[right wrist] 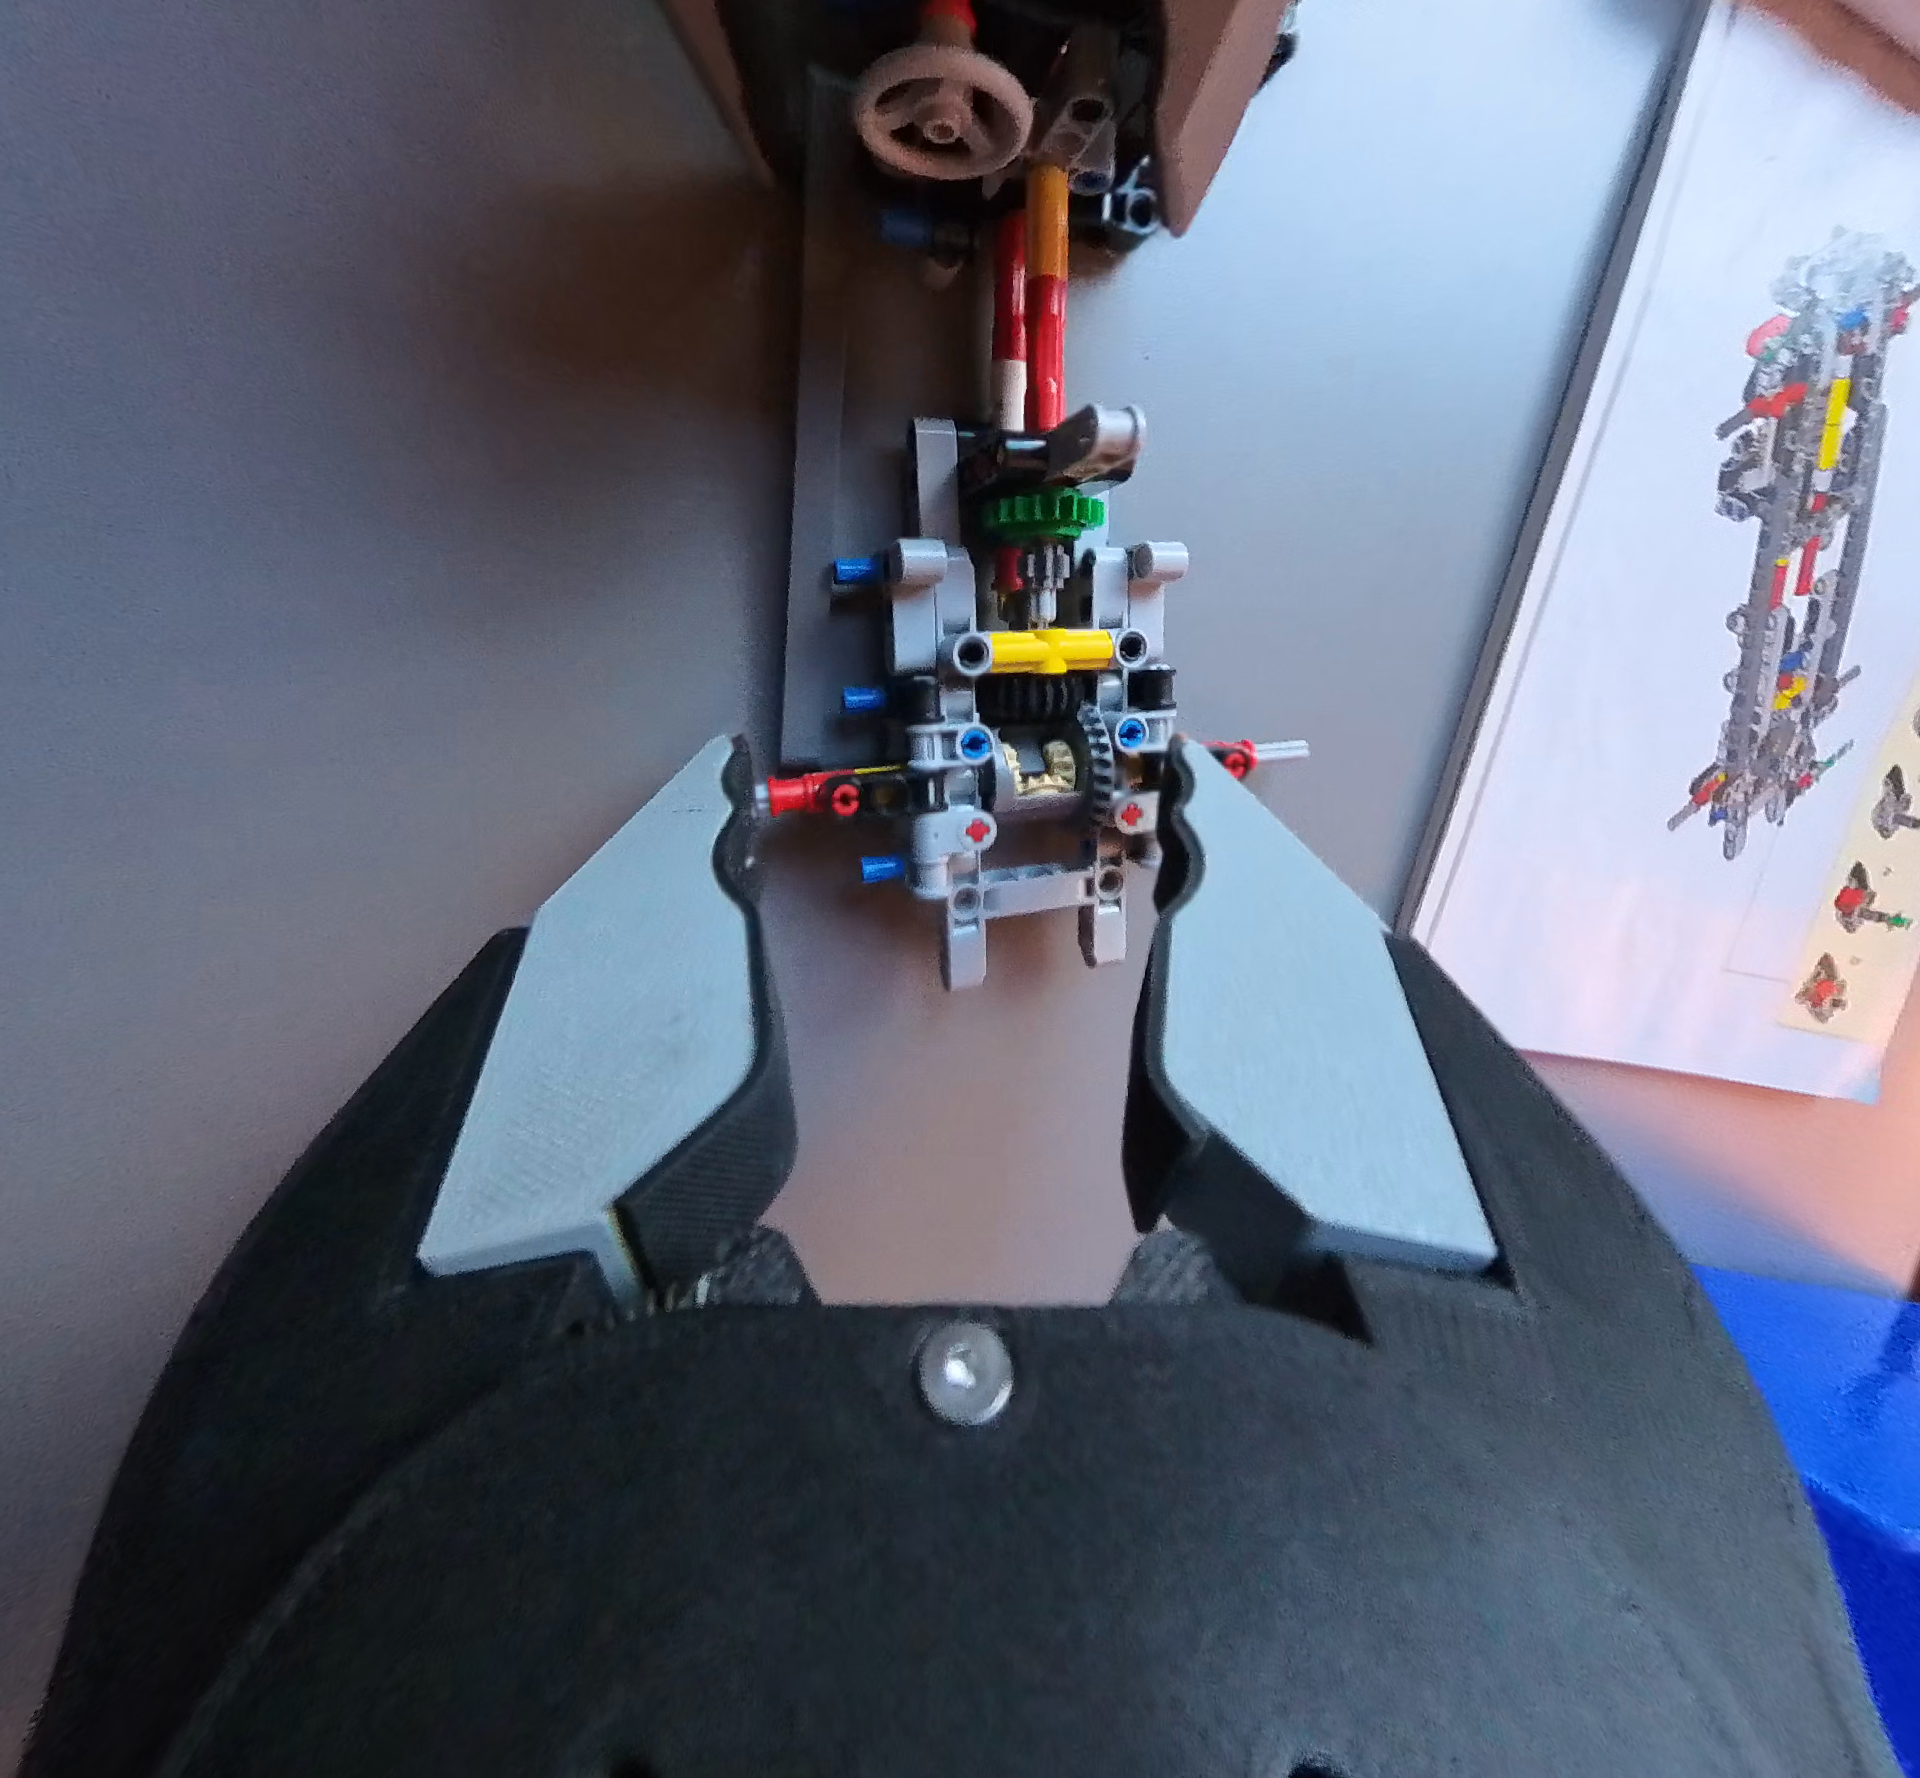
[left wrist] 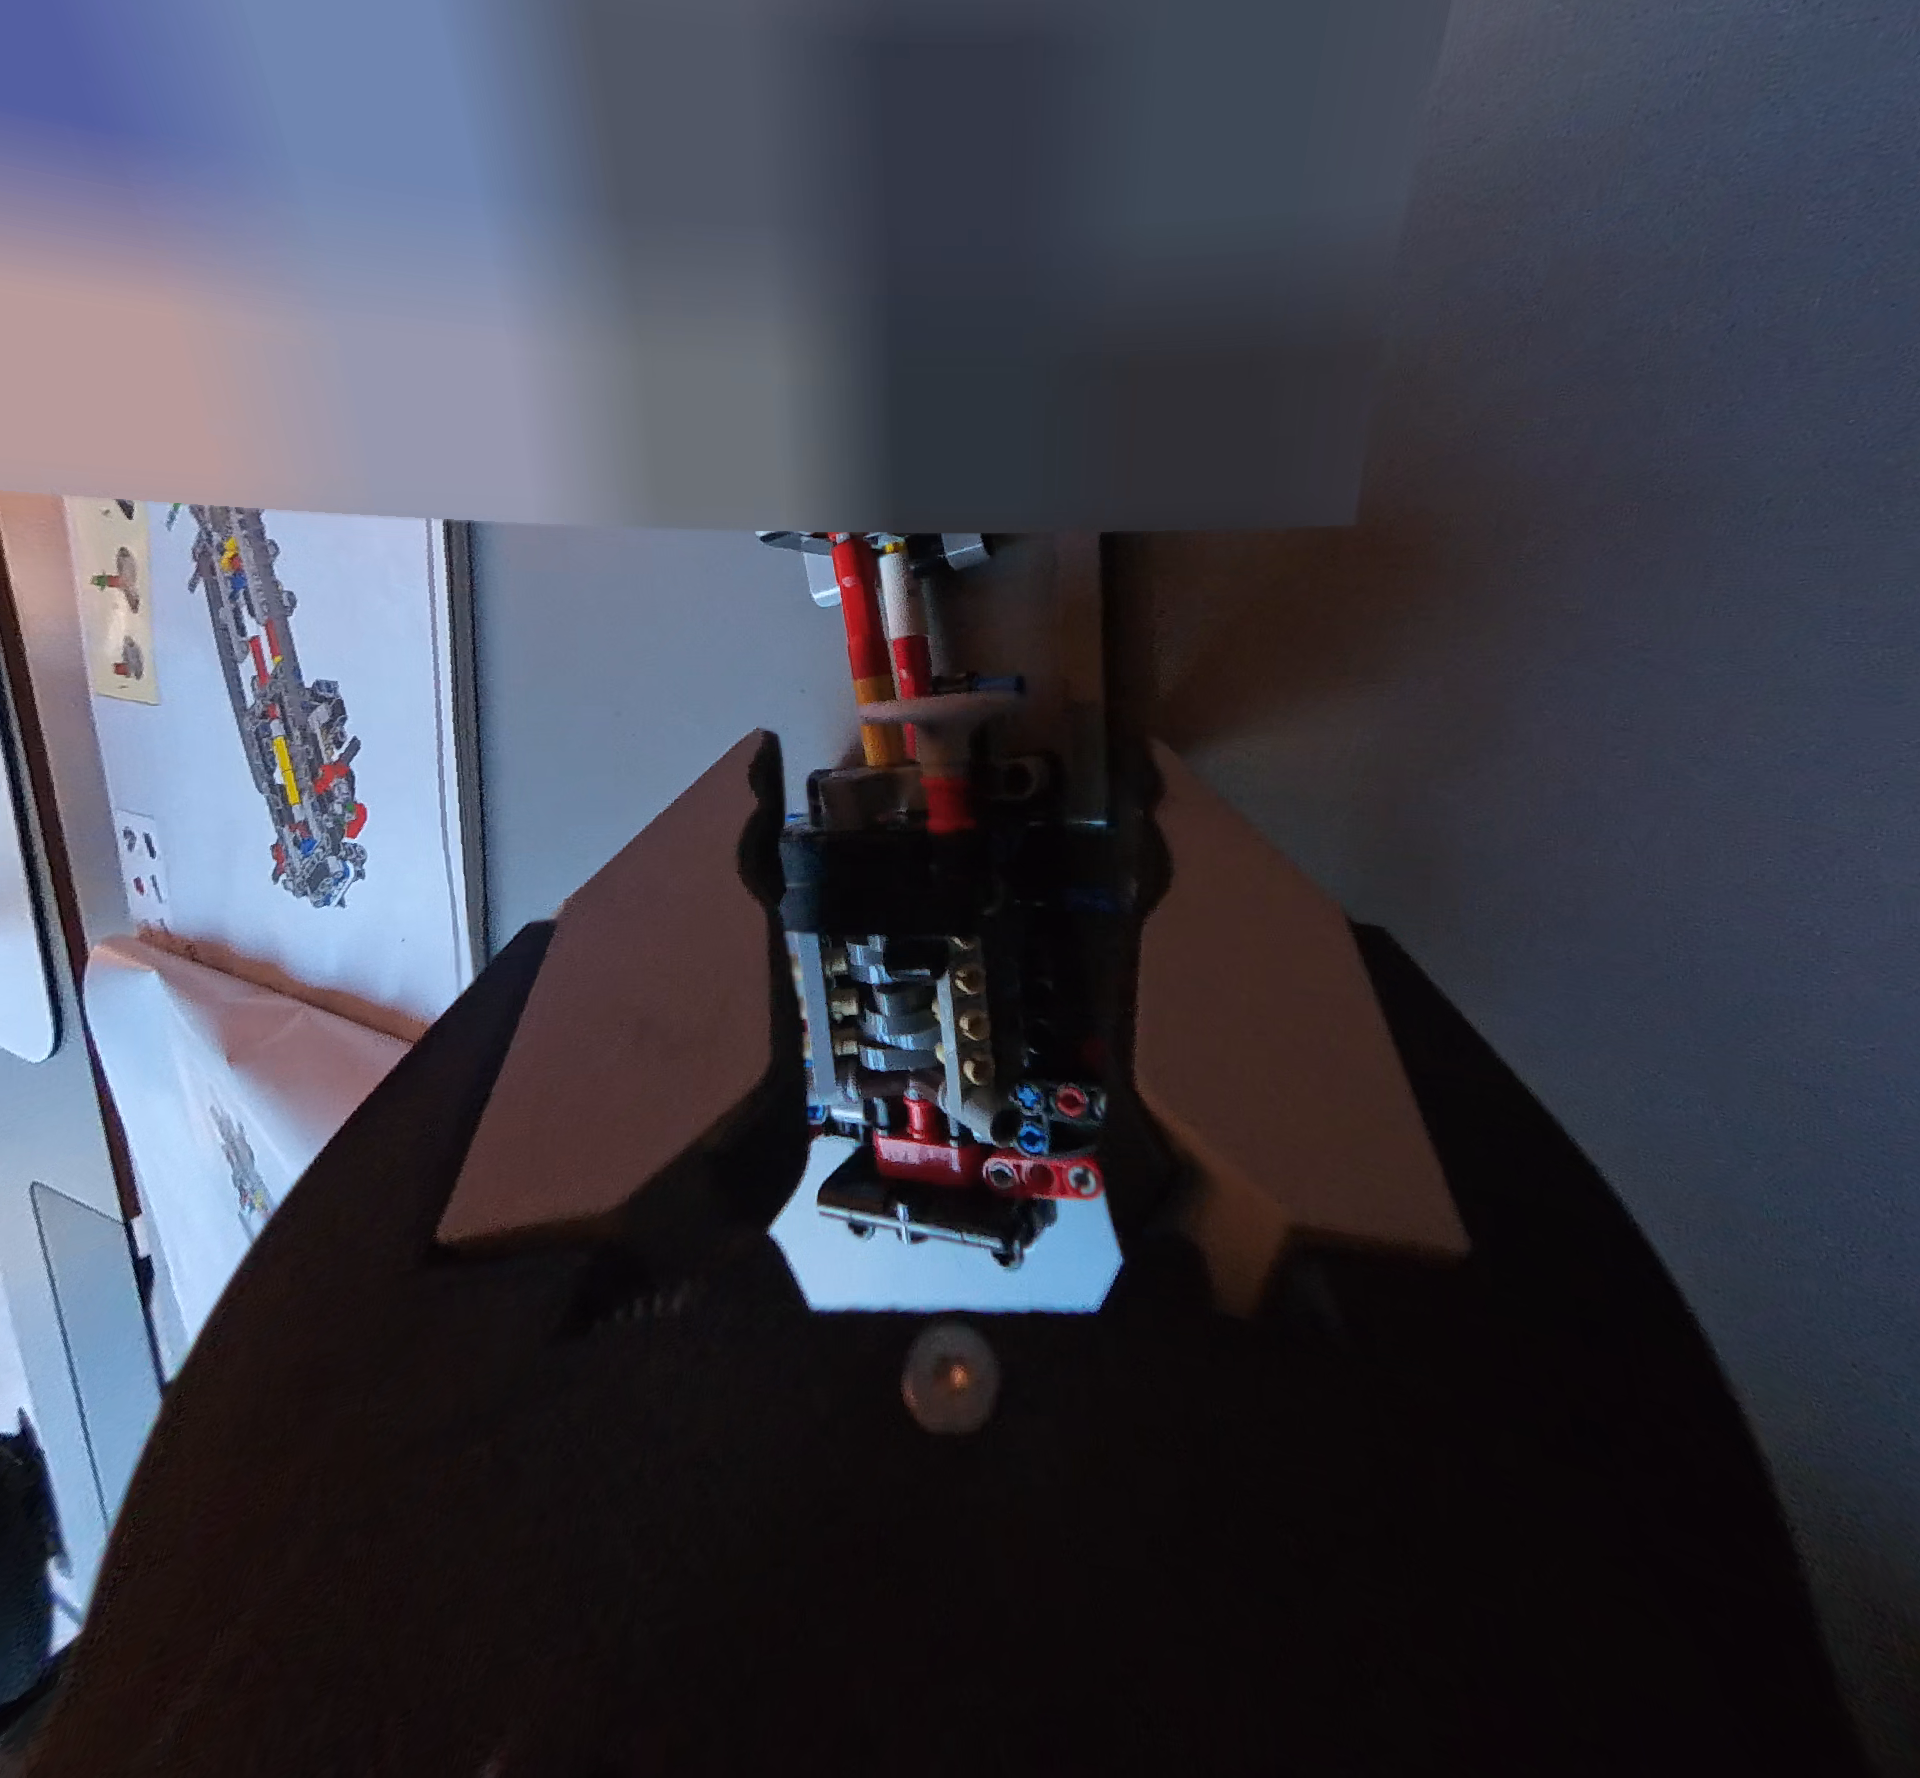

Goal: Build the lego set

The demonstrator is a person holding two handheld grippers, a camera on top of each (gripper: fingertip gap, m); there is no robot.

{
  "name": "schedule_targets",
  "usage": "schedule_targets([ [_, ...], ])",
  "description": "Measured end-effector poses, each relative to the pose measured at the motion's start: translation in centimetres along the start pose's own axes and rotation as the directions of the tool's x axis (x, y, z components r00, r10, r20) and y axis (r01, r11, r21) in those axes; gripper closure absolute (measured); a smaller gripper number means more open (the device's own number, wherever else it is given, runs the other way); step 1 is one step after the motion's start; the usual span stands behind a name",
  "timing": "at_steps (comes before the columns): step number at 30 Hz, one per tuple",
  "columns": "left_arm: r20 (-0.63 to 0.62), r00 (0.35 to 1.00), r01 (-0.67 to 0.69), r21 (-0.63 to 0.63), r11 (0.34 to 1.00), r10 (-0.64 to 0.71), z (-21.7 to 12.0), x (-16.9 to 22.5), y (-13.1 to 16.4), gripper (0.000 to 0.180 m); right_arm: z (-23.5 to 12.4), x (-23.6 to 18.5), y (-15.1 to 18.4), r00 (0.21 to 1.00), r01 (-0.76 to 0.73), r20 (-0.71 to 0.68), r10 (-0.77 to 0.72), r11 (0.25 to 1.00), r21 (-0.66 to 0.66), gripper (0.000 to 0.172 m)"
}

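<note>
I'm seeing a flat grey tabletop (right wrist: 312,378) carrying everything. On it lies a long brick-built chassis (right wrist: 1039,720) — grey beams, gears, blue and red pins, red and orange shafts running along its length. Under its left side there's a dark grey strip (right wrist: 831,481), flat on the surface. Off to the right lies an open instruction booklet (right wrist: 1662,689) with printed build diagrams; in the left wrist view it sits at the left edge.

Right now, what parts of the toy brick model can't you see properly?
- Left wrist view: the far end of the brick model, past its red rods, is cut off by a blurred patch.
- Right wrist view: its steering-wheel end sits in shadow between the left hand-held gripper's fingers.
</note>
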State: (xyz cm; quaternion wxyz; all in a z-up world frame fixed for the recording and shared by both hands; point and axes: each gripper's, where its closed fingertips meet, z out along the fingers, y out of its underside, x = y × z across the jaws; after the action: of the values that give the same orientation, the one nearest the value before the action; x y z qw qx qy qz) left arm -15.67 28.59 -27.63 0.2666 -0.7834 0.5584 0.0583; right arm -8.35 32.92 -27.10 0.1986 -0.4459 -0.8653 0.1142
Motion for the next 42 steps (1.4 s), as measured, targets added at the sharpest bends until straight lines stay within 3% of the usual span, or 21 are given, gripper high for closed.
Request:
schedule_targets([
  [7, 0.121, 0.989, 0.078, 0.033, 0.996, -0.082, -3.3, -1.4, -0.6, 0.115, -2.2, 0.6, -0.1, 0.990, -0.133, 0.082, 0.116, 0.958, 0.253, 0.099],
  [11, 0.081, 0.982, 0.155, 0.157, 0.975, -0.169, -5.7, 0.3, -4.3, 0.144, -0.9, 2.0, 2.3, 0.970, -0.217, 0.165, 0.177, 0.938, 0.271, 0.100],
  [13, 0.030, 0.975, 0.216, 0.121, 0.969, -0.221, -4.5, 1.8, -4.9, 0.143, -0.1, 1.9, 2.9, 0.968, -0.208, 0.196, 0.160, 0.943, 0.259, 0.099],
  [17, 0.056, 0.967, 0.250, -0.042, 0.967, -0.247, -0.7, 2.6, -3.3, 0.138, 0.9, 1.4, 3.2, 0.982, -0.099, 0.178, 0.060, 0.971, 0.218, 0.102],
  [23, 0.076, 0.969, 0.246, -0.155, 0.957, -0.236, 0.9, 2.2, -2.5, 0.150, 0.7, 1.8, 2.7, 0.989, 0.019, 0.138, -0.050, 0.975, 0.221, 0.116],
  [32, 0.038, 0.967, 0.254, -0.133, 0.958, -0.251, 1.2, 2.2, -2.5, 0.161, 1.2, 1.1, 2.7, 0.972, -0.059, 0.234, 0.006, 0.974, 0.218, 0.115],
  [39, -0.035, 0.955, 0.286, -0.141, 0.948, -0.293, 1.3, 2.2, -2.5, 0.163, 1.4, 1.5, 2.6, 0.975, -0.115, 0.214, 0.069, 0.971, 0.211, 0.128],
  [42, 0.015, 0.970, 0.240, -0.152, 0.959, -0.241, 1.4, 1.8, -2.2, 0.173, 1.4, 1.6, 2.5, 0.977, -0.116, 0.200, 0.073, 0.970, 0.212, 0.128],
])
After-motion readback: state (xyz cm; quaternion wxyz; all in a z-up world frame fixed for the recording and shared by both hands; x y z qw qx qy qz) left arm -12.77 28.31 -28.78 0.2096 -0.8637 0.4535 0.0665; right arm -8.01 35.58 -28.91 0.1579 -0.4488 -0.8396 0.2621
